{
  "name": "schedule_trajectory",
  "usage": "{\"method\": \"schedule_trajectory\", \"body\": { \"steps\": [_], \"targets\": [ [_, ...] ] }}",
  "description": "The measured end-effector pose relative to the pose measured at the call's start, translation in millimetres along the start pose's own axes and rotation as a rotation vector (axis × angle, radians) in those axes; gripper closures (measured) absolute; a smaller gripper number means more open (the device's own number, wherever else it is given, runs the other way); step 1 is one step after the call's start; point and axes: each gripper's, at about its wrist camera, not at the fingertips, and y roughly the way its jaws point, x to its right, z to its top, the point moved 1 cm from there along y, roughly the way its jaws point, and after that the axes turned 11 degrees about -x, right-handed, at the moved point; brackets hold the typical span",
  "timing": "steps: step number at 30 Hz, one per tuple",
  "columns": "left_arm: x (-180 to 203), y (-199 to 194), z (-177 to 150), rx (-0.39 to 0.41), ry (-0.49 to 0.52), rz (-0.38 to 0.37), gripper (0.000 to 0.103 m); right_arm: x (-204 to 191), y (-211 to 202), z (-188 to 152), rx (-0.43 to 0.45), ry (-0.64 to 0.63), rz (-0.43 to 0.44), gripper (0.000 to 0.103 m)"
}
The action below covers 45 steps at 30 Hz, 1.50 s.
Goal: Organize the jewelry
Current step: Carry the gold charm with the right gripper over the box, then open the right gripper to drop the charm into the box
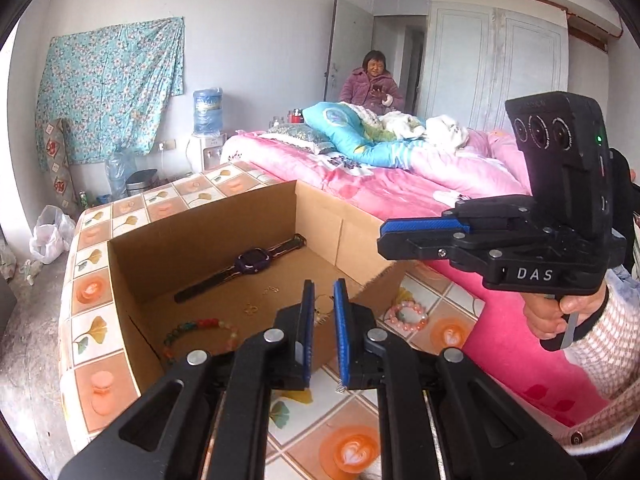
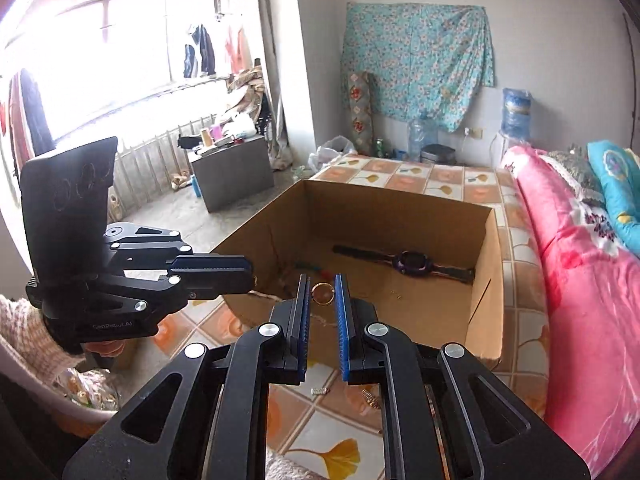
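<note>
A gold ring (image 2: 322,293) sits pinched between the right tool (image 2: 322,286) pads, held above the near edge of the cardboard box (image 2: 484,280) on the tiled desk (image 2: 524,320). The left tool (image 1: 320,300) is nearly closed on a thin gold hoop (image 1: 325,305). Both tools tilt downward toward the box. Inside it lie a watch (image 1: 252,262) and a bead bracelet (image 1: 192,330).

Both grippers pointed downward side by side, the left gripper (image 1: 320,298) with jaws nearly closed, the right gripper (image 2: 322,294) likewise, each gripped from below by a hand (image 1: 560,312).
</note>
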Motion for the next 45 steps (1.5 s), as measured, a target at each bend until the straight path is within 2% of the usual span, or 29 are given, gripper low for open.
{"method": "schedule_trajectory", "body": {
  "steps": [7, 11, 16, 18, 20, 26, 32, 35, 40, 45],
  "targets": [
    [-49, 62, 51, -0.226, -0.078, 0.026, 0.094, 19, 58, 26, -0.175, 0.113, 0.001, 0.093],
    [-68, 91, 67, -0.319, -0.092, 0.057, 0.094, 34, 81, 28, -0.254, 0.157, -0.006, 0.093],
    [-89, 118, 79, -0.421, -0.13, 0.08, 0.093, 46, 90, 31, -0.287, 0.188, -0.004, 0.09],
    [-94, 124, 80, -0.443, -0.141, 0.08, 0.09, 48, 86, 31, -0.281, 0.189, 0.0, 0.09],
    [-97, 126, 80, -0.443, -0.152, 0.086, 0.078, 51, 86, 32, -0.274, 0.195, 0.0, 0.089],
    [-100, 123, 83, -0.417, -0.174, 0.086, 0.075, 57, 78, 34, -0.246, 0.208, 0.004, 0.089],
    [-100, 107, 87, -0.363, -0.18, 0.084, 0.072, 61, 61, 34, -0.195, 0.234, 0.034, 0.082],
    [-98, 93, 90, -0.322, -0.179, 0.082, 0.068, 63, 50, 33, -0.157, 0.256, 0.061, 0.074],
    [-91, 66, 89, -0.259, -0.168, 0.085, 0.061, 63, 29, 31, -0.104, 0.268, 0.088, 0.07],
    [-83, 39, 76, -0.208, -0.167, 0.072, 0.052, 59, 17, 32, -0.064, 0.26, 0.107, 0.055]
  ]
}}
